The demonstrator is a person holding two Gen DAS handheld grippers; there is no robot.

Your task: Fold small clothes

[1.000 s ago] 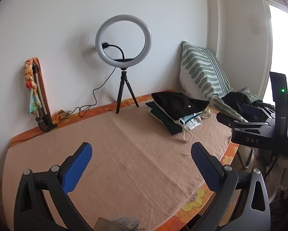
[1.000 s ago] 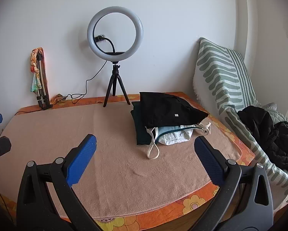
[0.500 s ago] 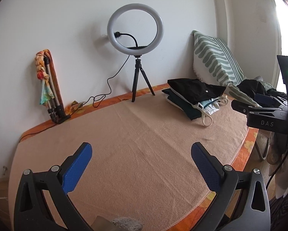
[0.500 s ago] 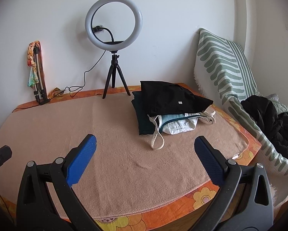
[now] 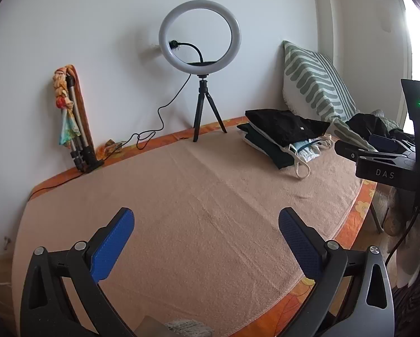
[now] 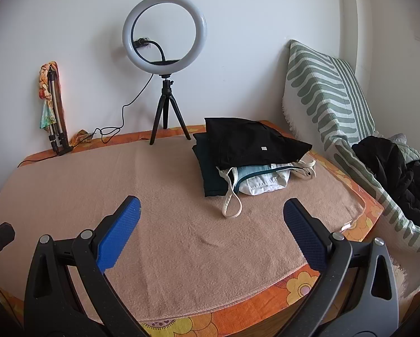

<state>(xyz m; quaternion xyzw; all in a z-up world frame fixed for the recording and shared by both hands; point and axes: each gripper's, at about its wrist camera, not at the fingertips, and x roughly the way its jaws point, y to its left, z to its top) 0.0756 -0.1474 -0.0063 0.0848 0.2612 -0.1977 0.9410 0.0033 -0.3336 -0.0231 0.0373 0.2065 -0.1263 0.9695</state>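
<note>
A stack of folded clothes (image 6: pixel 246 157) lies at the far right of the peach cloth-covered table (image 6: pixel 167 224): a black garment (image 5: pixel 282 126) on top, dark green and white pieces under it, a cream strap loop (image 6: pixel 232 205) hanging out in front. My right gripper (image 6: pixel 211 213) hovers open over the near table edge, well short of the stack, nothing between its blue pads. My left gripper (image 5: pixel 205 224) is open and holds nothing over the table's near middle. The right gripper's black body (image 5: pixel 383 165) shows at the right edge of the left wrist view.
A ring light on a small tripod (image 6: pixel 165 64) stands at the back by the wall, its cable (image 6: pixel 120 118) trailing left. A folded tripod with a colourful scarf (image 6: pixel 52 106) leans at back left. A striped cushion (image 6: pixel 327 95) and dark jacket (image 6: pixel 397 177) lie right of the table.
Both views have shifted slightly; the left gripper swung left then drifted back, so the stack sits nearer its right edge. Both grippers stay open; nothing was grasped.
</note>
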